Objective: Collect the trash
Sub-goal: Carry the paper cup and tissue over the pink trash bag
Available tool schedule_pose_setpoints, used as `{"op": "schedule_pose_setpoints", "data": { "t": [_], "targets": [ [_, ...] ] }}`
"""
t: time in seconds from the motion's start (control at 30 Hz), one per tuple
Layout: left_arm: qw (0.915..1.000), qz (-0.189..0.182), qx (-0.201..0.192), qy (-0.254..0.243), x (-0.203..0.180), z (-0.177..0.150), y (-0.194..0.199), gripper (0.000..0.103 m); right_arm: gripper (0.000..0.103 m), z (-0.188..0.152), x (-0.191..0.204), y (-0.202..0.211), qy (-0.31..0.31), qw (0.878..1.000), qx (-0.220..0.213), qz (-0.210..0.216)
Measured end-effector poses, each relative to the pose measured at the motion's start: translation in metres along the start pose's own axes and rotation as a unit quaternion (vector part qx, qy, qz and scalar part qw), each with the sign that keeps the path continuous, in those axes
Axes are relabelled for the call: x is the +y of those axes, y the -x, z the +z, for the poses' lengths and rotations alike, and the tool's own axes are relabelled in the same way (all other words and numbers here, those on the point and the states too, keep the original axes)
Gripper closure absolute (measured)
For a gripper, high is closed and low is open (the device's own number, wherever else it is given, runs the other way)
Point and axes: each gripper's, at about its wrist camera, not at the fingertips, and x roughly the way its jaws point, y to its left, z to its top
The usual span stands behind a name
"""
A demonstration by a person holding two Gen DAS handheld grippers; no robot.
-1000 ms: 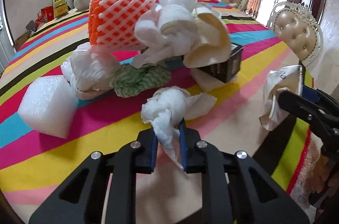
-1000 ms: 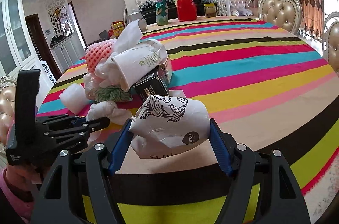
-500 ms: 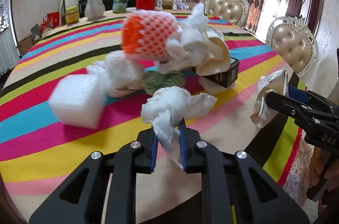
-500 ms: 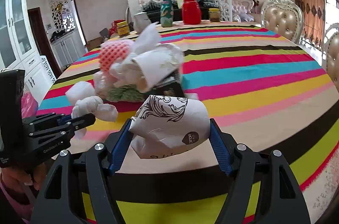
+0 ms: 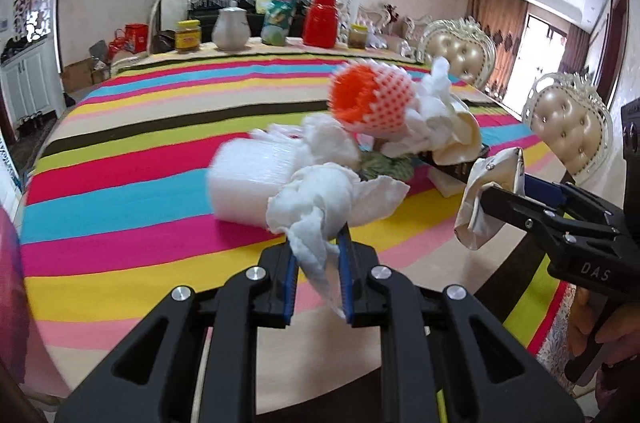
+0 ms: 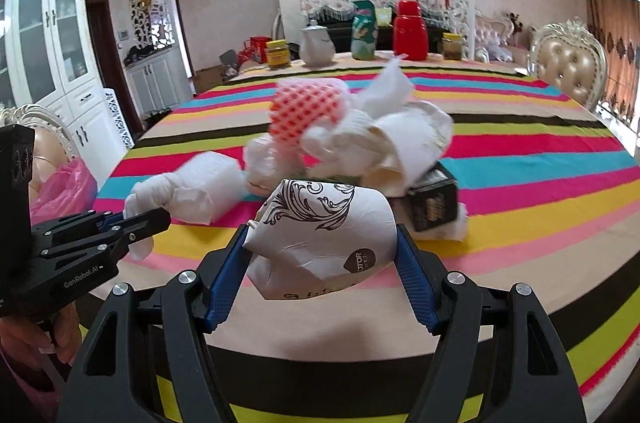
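I had the left gripper (image 5: 316, 263) clamped on a crumpled tissue (image 5: 320, 199) and the right gripper (image 6: 320, 263) on a crushed paper cup (image 6: 320, 227), both lifted off the surface (image 5: 120, 223), where a pile of trash (image 6: 352, 139) remained uncollected.

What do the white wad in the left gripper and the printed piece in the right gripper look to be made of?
The wad in the left gripper looks like soft, matte tissue paper: it twists and drapes limply. The printed cup in the right gripper looks like smooth coated paper, holding sharp creases.
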Motion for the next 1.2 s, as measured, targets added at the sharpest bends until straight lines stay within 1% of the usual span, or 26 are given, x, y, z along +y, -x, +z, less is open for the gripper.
{"op": "schedule_pose_setpoints", "data": {
  "t": [0.1, 0.37, 0.57, 0.67, 0.97, 1.13, 1.2],
  "targets": [
    [0.9998, 0.012, -0.013, 0.013, 0.014, -0.002, 0.014, 0.086, 0.036, 0.0, 0.01, -0.003, 0.004, 1.0, -0.003, 0.013],
    [0.9979, 0.05, -0.024, 0.034, 0.044, -0.006, 0.032, 0.086, 0.036, 0.005, 0.044, -0.026, 0.026, 0.998, 0.007, 0.058],
    [0.9944, 0.083, -0.039, 0.052, 0.069, -0.007, 0.05, 0.086, 0.036, 0.019, 0.074, -0.037, 0.055, 0.994, 0.002, 0.091],
    [0.9914, 0.102, -0.053, 0.063, 0.082, -0.009, 0.063, 0.086, 0.036, 0.024, 0.093, -0.044, 0.072, 0.991, 0.0, 0.112],
    [0.9786, 0.164, -0.083, 0.093, 0.122, -0.022, 0.106, 0.086, 0.036, 0.039, 0.154, -0.058, 0.118, 0.978, -0.008, 0.171],
    [0.9675, 0.203, -0.101, 0.111, 0.147, -0.03, 0.136, 0.086, 0.036, 0.046, 0.192, -0.066, 0.145, 0.968, -0.01, 0.206],
    [0.9613, 0.223, -0.108, 0.121, 0.161, -0.035, 0.15, 0.086, 0.035, 0.05, 0.211, -0.068, 0.159, 0.962, -0.014, 0.22]
  ]
}}
